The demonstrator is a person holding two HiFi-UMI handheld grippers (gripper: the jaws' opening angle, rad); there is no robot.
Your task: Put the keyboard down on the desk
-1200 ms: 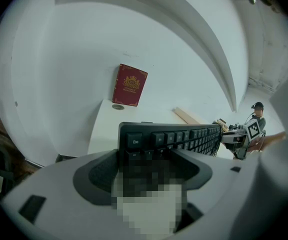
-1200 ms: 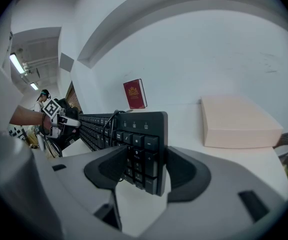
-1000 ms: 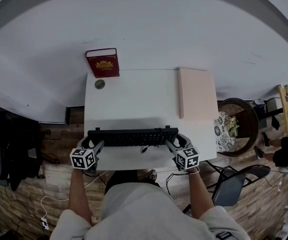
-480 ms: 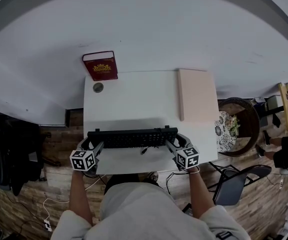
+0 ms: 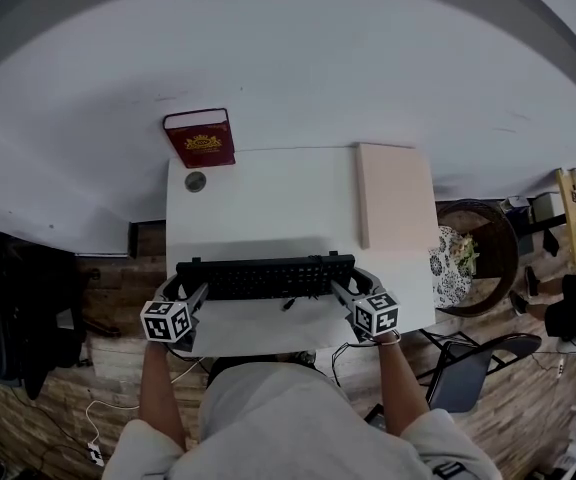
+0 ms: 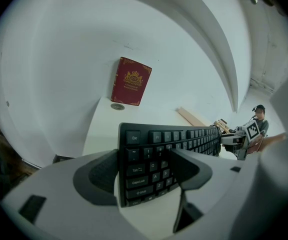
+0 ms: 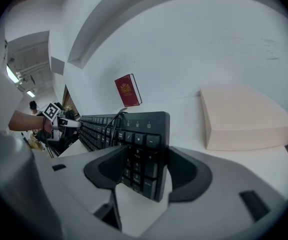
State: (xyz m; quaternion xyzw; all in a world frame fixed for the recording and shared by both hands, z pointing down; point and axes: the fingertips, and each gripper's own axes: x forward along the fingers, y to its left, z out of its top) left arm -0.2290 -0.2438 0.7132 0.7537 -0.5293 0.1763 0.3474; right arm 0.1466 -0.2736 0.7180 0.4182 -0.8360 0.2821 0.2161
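White desk [image 5: 268,198]; L gripper [image 5: 190,290] & R gripper [image 5: 343,286] each clamp keyboard [image 5: 268,276] ends; desk contact unclear.

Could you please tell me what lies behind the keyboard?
Beyond the keyboard lies bare white desk, then a red book and small round disc far left, a beige box far right. The desk beneath the keyboard is covered.

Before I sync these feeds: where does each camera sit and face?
Head view: on the person's head, facing down at desk, keyboard, forearms.
Left gripper view: rides left gripper, facing along the keyboard toward right gripper; own jaws show.
Right gripper view: rides right gripper, facing the opposite way; own jaws show.
All share keyboard, red book.
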